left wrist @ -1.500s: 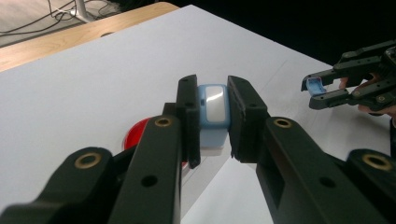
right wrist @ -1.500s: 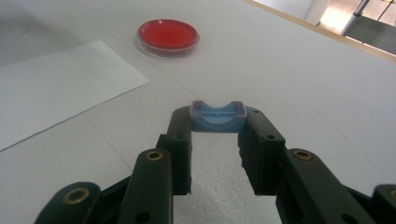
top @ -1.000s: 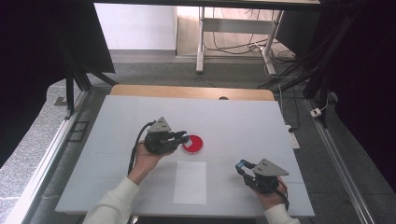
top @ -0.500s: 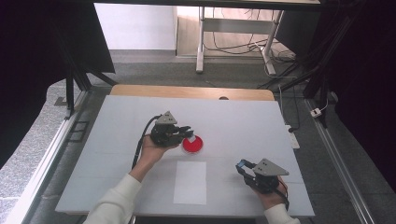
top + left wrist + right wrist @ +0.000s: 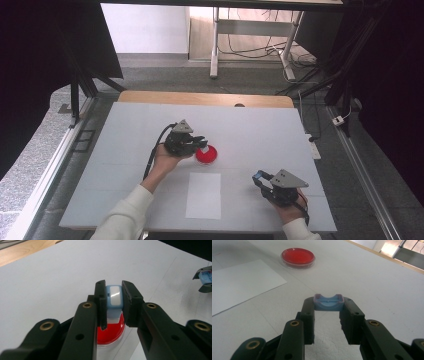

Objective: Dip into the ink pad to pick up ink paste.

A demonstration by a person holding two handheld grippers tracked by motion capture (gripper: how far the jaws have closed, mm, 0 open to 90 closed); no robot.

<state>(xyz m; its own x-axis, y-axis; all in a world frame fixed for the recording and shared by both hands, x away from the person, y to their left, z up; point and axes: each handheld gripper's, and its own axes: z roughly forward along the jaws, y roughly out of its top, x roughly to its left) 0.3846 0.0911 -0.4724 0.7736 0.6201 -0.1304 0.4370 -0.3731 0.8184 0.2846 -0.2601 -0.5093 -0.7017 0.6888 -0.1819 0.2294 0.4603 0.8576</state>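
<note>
Since a second ago the left gripper has carried its load away from the table's near edge and toward the middle, so it now sits over the red dish's far-left rim instead of beside it; the right gripper has stayed put.

The table is a pale grey board with a wooden strip along its far edge. A white sheet of paper lies flat near the middle of the near edge. Just beyond the sheet, toward the table's middle, sits the red dish, a shallow round clear-walled dish with glossy red filling.

The left gripper is clenched on a small blue-and-white part, held upright between its jaws directly above the dish. The right gripper, near the table's near right corner, is clamped on a light-blue cap, a shallow open tray with a scooped edge.

The step looks like bringing the uncapped part to the dish. Next it likely calls for a slow, steady lowering until the tip meets the red surface.
</note>
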